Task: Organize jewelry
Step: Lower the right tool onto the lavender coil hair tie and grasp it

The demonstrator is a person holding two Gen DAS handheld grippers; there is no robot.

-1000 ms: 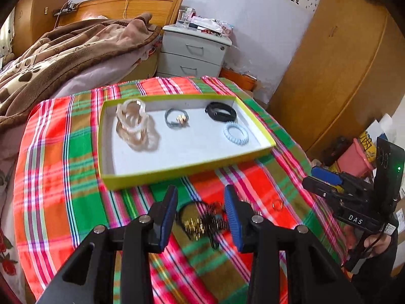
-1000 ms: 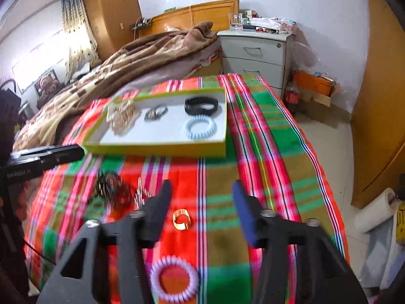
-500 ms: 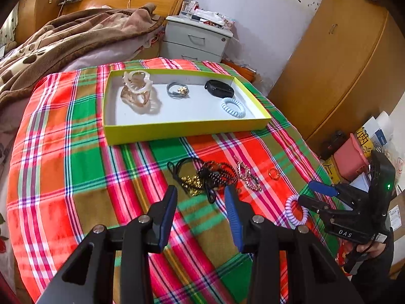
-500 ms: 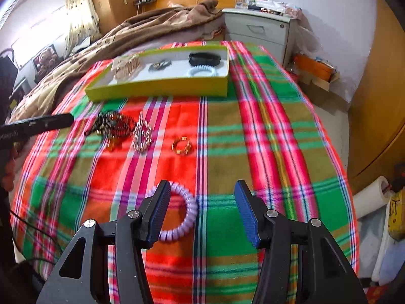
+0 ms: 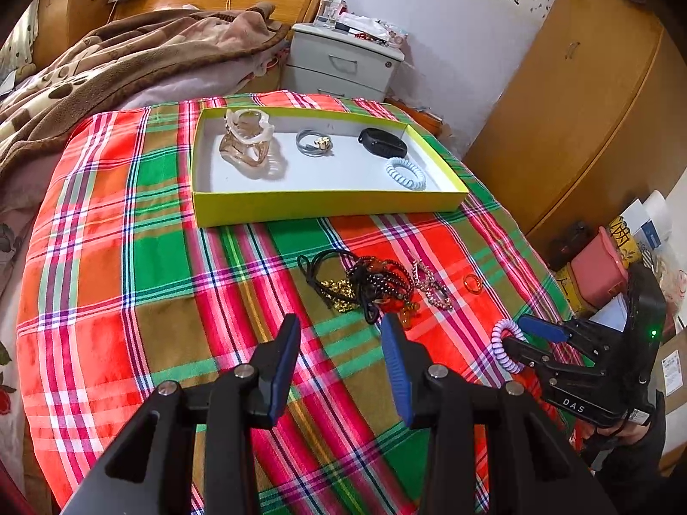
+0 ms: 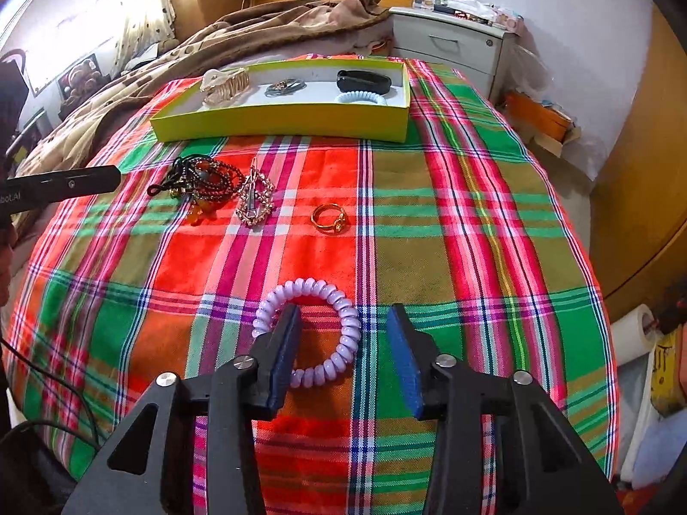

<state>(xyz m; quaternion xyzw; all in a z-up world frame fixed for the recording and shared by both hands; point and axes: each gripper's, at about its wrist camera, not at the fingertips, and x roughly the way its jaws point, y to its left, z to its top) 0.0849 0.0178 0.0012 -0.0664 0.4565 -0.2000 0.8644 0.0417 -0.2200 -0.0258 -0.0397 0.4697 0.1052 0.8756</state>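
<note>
Jewelry was partly sorted: four pieces lay in the tray (image 5: 326, 208); a bead tangle (image 6: 202, 180), clip (image 6: 255, 201), ring (image 6: 328, 218) and coil tie (image 6: 307, 332) remained on the cloth. Right gripper (image 6: 343, 345), jaws just closing, straddled the tie's rim unpinched; left gripper (image 5: 339, 360) hung spread, empty.

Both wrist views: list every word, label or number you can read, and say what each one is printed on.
"DAS": white letters on the body of the right gripper, seen from the left wrist.
"abot.AI", cut off at the frame edge: on the left gripper's black arm, seen from the right wrist.
Yellow packet beside the bed: printed characters, too blurred to read.
Cardboard box label: too small to read.
</note>
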